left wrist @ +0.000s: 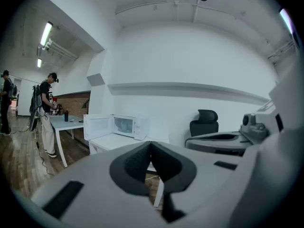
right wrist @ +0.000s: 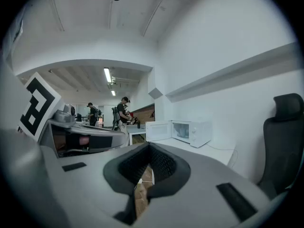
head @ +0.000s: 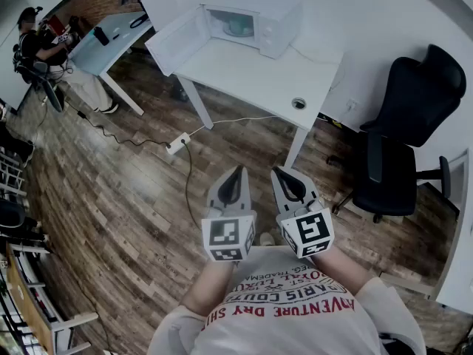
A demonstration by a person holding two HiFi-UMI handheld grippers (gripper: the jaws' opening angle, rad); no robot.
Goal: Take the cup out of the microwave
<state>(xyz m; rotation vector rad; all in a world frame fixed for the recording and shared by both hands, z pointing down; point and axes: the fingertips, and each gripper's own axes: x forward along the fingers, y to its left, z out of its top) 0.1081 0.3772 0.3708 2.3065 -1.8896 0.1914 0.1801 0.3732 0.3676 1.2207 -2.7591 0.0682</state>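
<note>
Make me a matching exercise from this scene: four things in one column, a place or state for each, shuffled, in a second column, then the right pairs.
Things
1. cup
2. microwave door
3. office chair
4. left gripper

Places or states
A. shut, with nothing in it
B. swung open
C. inside the microwave
D. on the wooden floor beside the white table

Pairs: 1-C, 2-B, 3-D, 4-A
</note>
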